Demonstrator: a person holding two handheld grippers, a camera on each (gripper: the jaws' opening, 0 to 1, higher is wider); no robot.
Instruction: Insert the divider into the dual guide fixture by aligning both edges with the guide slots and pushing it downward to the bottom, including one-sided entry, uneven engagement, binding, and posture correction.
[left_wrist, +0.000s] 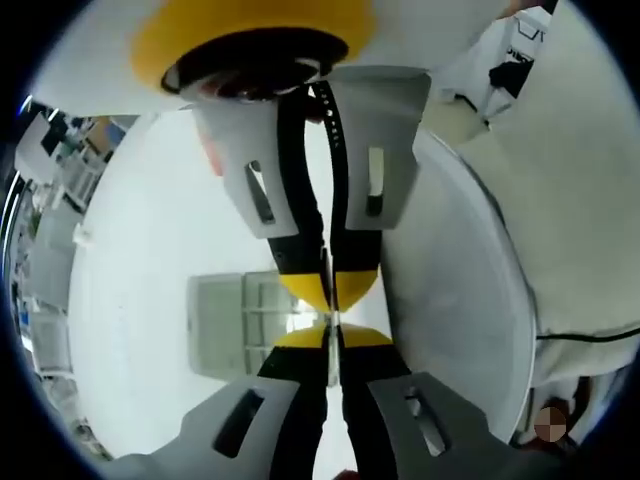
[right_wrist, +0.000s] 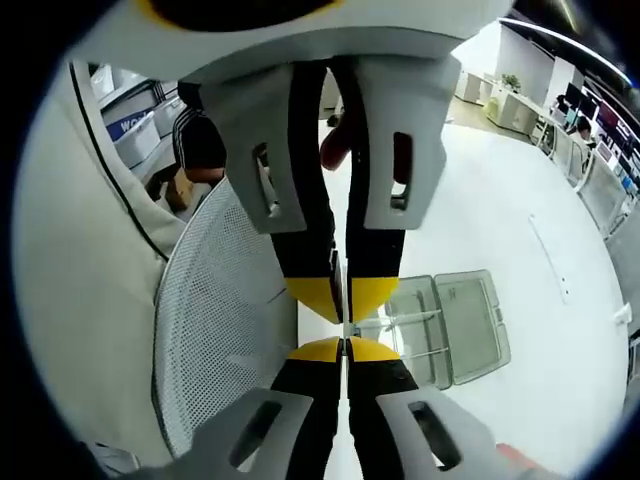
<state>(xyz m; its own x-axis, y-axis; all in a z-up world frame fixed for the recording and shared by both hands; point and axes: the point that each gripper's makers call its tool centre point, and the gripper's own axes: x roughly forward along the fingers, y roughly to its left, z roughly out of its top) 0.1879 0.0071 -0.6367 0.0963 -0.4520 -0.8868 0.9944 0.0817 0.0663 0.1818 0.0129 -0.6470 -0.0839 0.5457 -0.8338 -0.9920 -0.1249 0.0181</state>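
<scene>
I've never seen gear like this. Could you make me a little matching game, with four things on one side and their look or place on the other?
Things:
1. fingertips
2. guide fixture
3. chair back
4. table

Descriptions:
a. white mesh
b. yellow
c. see-through, lying on the table
d. plain white, smooth

Pairs: 1-b, 2-c, 3-a, 4-d

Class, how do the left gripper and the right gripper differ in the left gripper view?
The left gripper rises from the bottom; the right gripper comes down from the top, pointing the opposite way. The right gripper's jaws show whole, up to its yellow body; the left gripper's are cropped at the edge. Both have yellow-tipped jaws pinched on the thin clear divider.
</scene>
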